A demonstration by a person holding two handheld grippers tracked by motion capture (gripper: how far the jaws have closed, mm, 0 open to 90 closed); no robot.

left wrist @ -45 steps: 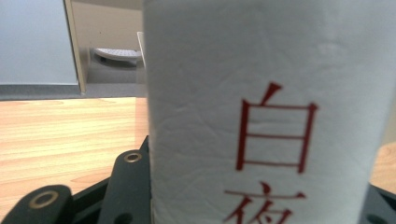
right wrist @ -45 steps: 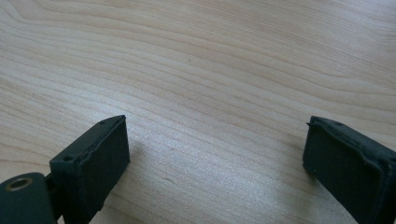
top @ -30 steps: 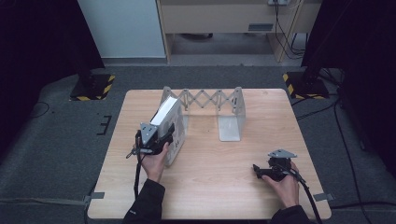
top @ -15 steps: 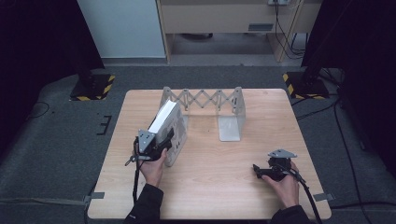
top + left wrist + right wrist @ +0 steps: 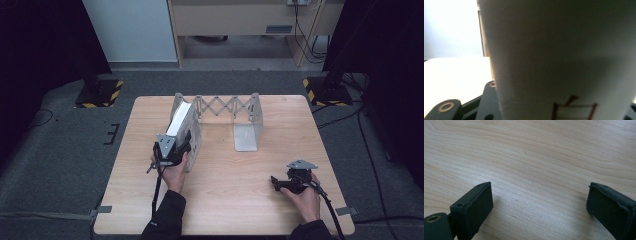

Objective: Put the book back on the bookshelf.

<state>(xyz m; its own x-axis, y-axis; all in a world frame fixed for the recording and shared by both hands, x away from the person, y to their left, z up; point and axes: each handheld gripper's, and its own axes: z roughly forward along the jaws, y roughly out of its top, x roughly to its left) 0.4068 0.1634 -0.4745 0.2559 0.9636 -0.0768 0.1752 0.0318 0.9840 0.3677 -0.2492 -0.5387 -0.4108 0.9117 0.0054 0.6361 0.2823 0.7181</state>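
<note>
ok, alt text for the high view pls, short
A person's left tongs hold a white book upright against the left end plate of an expandable metal book rack on a wooden table. The right tongs rest open near the table's front right, holding nothing.

Dim room edges, evenly lit table, left gripper view blurred, overexposed background

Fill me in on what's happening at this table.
A person works with a gripper in each hand. The left gripper is shut on a white book, holding it upright against the left end plate of an expandable metal book rack on the wooden table. The right gripper rests near the table's front right, jaws open, holding nothing.
</note>
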